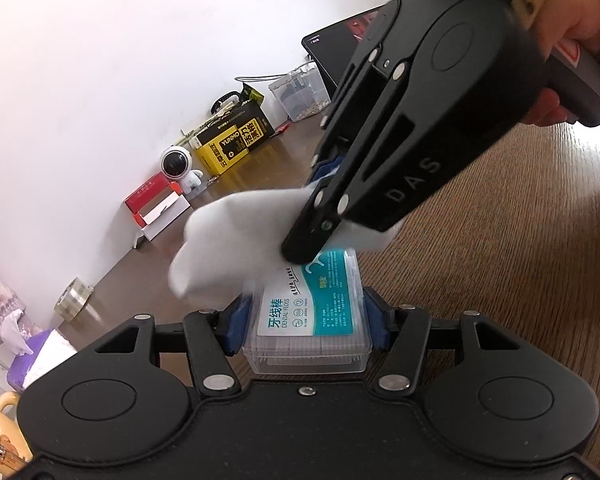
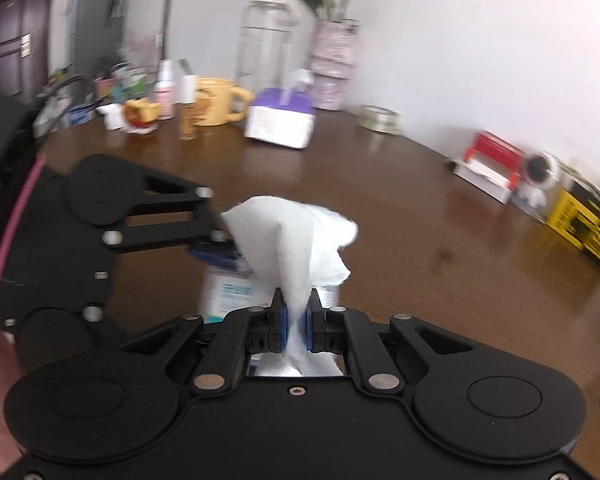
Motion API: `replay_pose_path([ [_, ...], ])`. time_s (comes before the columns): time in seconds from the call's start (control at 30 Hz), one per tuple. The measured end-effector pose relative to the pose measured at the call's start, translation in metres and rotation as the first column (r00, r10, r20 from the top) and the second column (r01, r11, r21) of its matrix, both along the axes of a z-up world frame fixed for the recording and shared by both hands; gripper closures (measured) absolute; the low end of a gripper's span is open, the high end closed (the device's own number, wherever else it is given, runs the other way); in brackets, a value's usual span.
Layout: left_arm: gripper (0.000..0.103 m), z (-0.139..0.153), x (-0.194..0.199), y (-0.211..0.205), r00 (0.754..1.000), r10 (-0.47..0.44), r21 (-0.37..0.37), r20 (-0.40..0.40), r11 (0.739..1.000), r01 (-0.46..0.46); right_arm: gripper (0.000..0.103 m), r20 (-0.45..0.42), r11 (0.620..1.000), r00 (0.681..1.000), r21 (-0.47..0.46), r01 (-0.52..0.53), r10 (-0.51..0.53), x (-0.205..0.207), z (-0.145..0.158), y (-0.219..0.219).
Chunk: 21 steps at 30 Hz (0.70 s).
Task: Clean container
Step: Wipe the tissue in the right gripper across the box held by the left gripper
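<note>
So my left gripper [image 1: 306,320] has its jaws clamped on the long sides of the container [image 1: 309,322], a little clear plastic dental floss box with a teal and white label. The blue pads [image 1: 236,326] press flat against its walls, and I'm holding it level above the brown tabletop [image 1: 500,260], box pointing straight out ahead of me.

My right gripper [image 2: 297,314] comes in from the upper right, tilted steeply down toward the box. Its jaws are pinched nearly shut on a white tissue [image 2: 296,240], bunched between the blue pads and fanning out past them. From the left wrist view the tissue [image 1: 228,240] drapes over the far end of the box lid, touching the label. The right wrist picture is pretty blurry, so the box only shows there as a smear under the tissue.

Along the wall there's a yellow-and-black box [image 1: 236,140], a little astronaut figure [image 1: 178,168], a tape roll [image 1: 73,298], a purple tissue pack [image 2: 280,118] and a yellow mug [image 2: 216,100].
</note>
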<state>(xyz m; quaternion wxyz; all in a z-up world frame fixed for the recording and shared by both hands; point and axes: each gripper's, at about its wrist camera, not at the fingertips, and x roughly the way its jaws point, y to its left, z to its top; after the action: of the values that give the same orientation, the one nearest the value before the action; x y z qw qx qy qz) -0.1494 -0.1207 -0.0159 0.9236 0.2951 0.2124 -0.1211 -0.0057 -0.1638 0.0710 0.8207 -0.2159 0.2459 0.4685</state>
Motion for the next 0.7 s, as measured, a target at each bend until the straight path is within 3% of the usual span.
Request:
replay_pose_path([
  [0.23, 0.046, 0.002, -0.004, 0.011, 1.000, -0.001, 0.002, 0.002, 1.000, 0.001, 0.095, -0.033, 0.996, 0.995, 0.023, 0.091, -0.090, 0.010, -0.009, -0.014],
  [0.7, 0.046, 0.008, 0.038, 0.015, 1.000, 0.025, -0.018, -0.012, 1.000, -0.025, 0.095, -0.125, 0.991, 0.987, 0.082, 0.108, -0.097, -0.008, -0.023, -0.036],
])
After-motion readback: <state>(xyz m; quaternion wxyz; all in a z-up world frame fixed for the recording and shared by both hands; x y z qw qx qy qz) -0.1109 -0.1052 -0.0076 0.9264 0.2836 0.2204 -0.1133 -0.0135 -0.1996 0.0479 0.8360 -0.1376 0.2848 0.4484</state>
